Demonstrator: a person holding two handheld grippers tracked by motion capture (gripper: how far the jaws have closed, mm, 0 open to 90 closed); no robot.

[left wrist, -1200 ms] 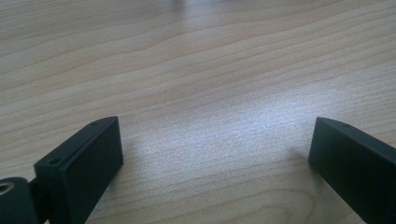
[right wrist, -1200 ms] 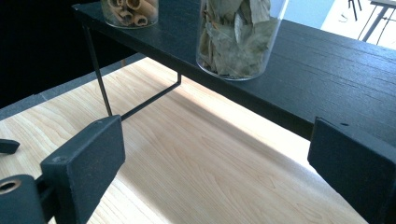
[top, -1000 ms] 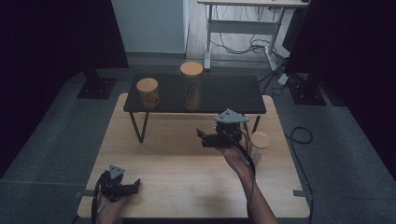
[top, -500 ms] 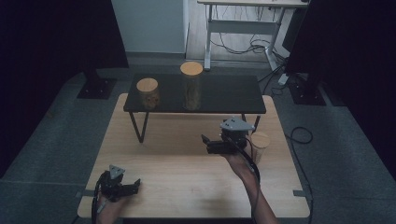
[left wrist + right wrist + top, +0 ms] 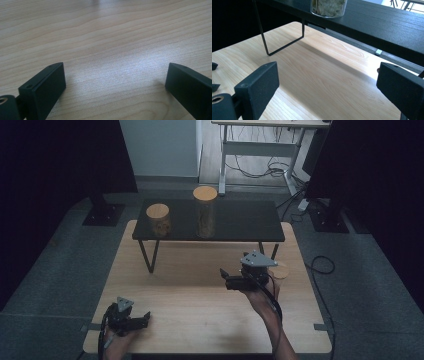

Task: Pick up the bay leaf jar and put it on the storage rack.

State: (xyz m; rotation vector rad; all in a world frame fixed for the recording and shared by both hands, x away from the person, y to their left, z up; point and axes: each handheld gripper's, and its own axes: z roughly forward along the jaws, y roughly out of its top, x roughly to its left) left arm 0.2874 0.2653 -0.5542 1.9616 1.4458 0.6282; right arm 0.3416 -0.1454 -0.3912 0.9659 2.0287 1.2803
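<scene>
Right tool beside the small jar at the right of the bench, jaws apart and empty.

Nearest, at the lower left of the high view, our left tool [image 5: 131,319] rests low on the wooden bench [image 5: 200,320] with its jaws wide apart and nothing between them. Right of centre, our right tool [image 5: 227,279] is held above the bench, jaws also spread and empty, pointing toward the frame's left. The small jar [image 5: 280,272] stands upright just to the tool's right, behind its body, so we judge the right hand the nearer one, though the tool would have to turn to face it. Farther up the frame stands the black shelf [image 5: 240,222], carrying a short jar [image 5: 158,220] and a tall jar [image 5: 205,211]; its wire legs [image 5: 265,32] stand well clear of that path.
</scene>
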